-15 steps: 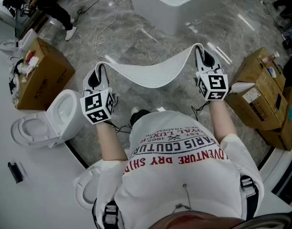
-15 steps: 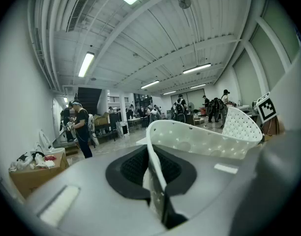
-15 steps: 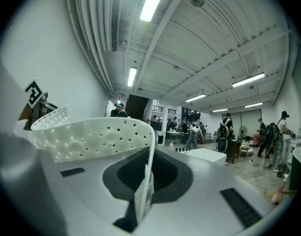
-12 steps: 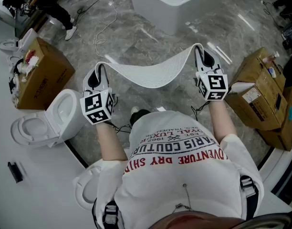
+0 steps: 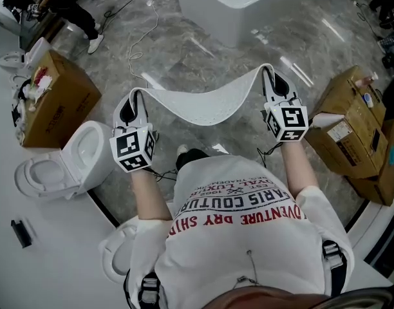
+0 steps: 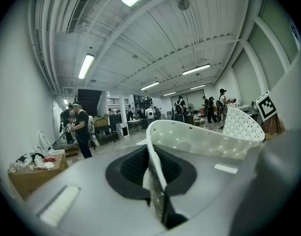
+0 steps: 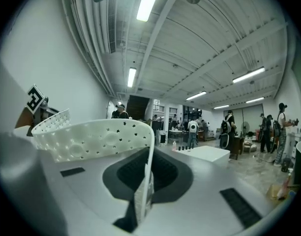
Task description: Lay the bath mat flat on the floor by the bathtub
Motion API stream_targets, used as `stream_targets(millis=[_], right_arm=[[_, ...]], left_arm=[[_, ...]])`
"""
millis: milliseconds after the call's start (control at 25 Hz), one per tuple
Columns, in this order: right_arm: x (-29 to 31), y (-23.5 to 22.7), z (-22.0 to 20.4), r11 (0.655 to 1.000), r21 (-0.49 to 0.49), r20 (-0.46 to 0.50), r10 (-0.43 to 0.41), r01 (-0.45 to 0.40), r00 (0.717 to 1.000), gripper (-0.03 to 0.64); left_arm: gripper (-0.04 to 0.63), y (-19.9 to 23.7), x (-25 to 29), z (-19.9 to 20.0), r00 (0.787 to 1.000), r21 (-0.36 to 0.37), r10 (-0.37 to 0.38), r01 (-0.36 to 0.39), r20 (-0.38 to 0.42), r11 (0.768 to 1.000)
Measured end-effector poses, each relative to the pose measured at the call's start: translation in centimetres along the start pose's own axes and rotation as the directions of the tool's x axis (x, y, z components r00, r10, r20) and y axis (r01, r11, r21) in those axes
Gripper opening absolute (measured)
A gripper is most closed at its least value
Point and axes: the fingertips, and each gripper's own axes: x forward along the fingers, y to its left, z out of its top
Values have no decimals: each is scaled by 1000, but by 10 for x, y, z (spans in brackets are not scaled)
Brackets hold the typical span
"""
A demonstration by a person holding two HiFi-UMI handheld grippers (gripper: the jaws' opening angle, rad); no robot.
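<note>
- Here the grey floor (image 5: pixel 184 56) is stretching out in front of the person, and the white bathtub (image 5: pixel 242 5) is standing at its far side.
- The bath mat (image 5: pixel 206 102) is hanging in the air between the two hands, sagging in the middle and not touching the floor. It is looking light, thin and soft, with many small holes, so taking it by both short ends seems the best way to spread it.
- The left hand-held gripper (image 5: pixel 134 95) is clamping one end.
- The right hand-held gripper (image 5: pixel 269 71) is pinching the other end.
</note>
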Motion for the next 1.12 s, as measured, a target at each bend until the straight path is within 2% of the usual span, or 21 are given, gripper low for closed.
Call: stream_targets(millis=[240,480,680,880,1120], right_arm=[[21,8,-7,1000,2,-27,9,-9,1000,12],[83,33,-8,1000,1,-51,14,-14,999,12],[156,66,-3,1000,-16,-70,0,-2,998,12],[245,111,13,999,-43,-103,-12,8,995,12],[340,155,31,997,-40,-120,-66,62,991,12]], left_arm=[[17,18,15,-9,1000,-9,-10,10,-24,1000],[17,68,52,-23,999,-18,-24,24,-34,1000],[17,137,101,-28,999,-34,-48,48,-13,998],[17,228,158,-27,997,-52,-79,78,-2,996],[17,326,226,-27,991,-78,-135,135,6,988]])
